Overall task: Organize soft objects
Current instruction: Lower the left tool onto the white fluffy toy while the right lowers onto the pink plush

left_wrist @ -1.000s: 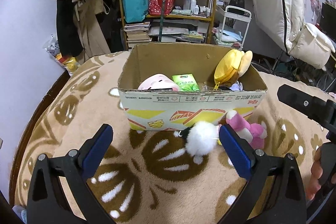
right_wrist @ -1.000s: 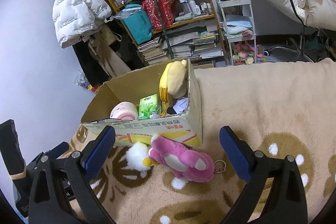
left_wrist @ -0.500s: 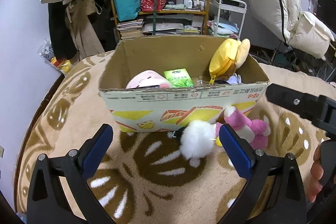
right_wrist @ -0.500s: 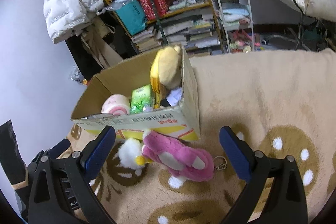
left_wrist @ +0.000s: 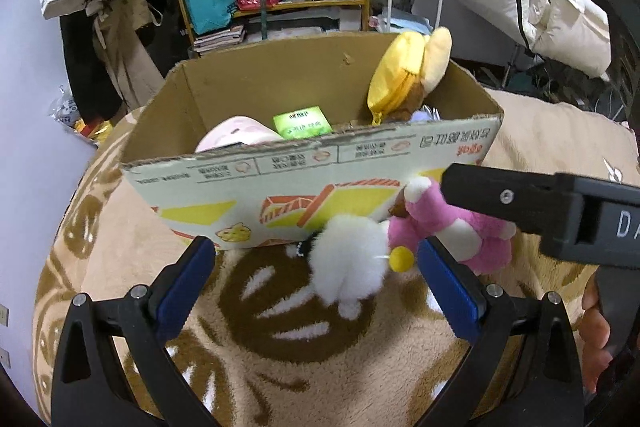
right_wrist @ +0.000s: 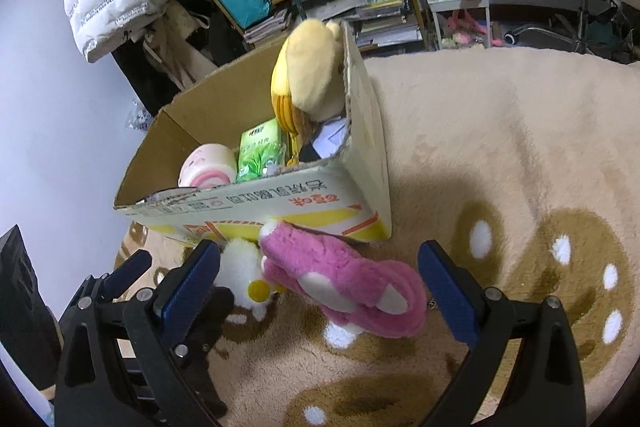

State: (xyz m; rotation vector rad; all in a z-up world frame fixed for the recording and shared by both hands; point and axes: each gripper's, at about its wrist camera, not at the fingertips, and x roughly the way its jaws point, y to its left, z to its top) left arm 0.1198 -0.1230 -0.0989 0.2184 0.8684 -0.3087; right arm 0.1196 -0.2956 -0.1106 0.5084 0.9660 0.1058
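Cardboard box (left_wrist: 304, 179) stands on a beige blanket (right_wrist: 500, 147) with brown patterns, and it already holds part of the job: a yellow plush (left_wrist: 404, 75) leaning in the far right corner, a pink roll (right_wrist: 208, 167) at the left, and a green pack (right_wrist: 260, 151) between them. Two soft things are left outside, both lying on the blanket against the near wall of the box: a white pompom (left_wrist: 348, 267) and, just to its right and touching it, a pink plush (right_wrist: 344, 279). By my reckoning the task is a little past half done, with these two yet to go in.

Both claws are spread wide and hold nothing. The left claw (left_wrist: 316, 283) straddles the pompom, which sits between its blue pads without either pad touching it. The right claw (right_wrist: 320, 283) straddles the pink plush in the same way, likewise not pressing it. A bare hand (left_wrist: 596, 327) shows at the right edge of the left view.

Against the frames of a second ago, both claws have come closer to the box and lower. The box and toys fill more of each view, the pompom and plush now lie between the pads rather than ahead of them, and the right claw's arm has swung across the plush in the left view. The toys themselves have not shifted.
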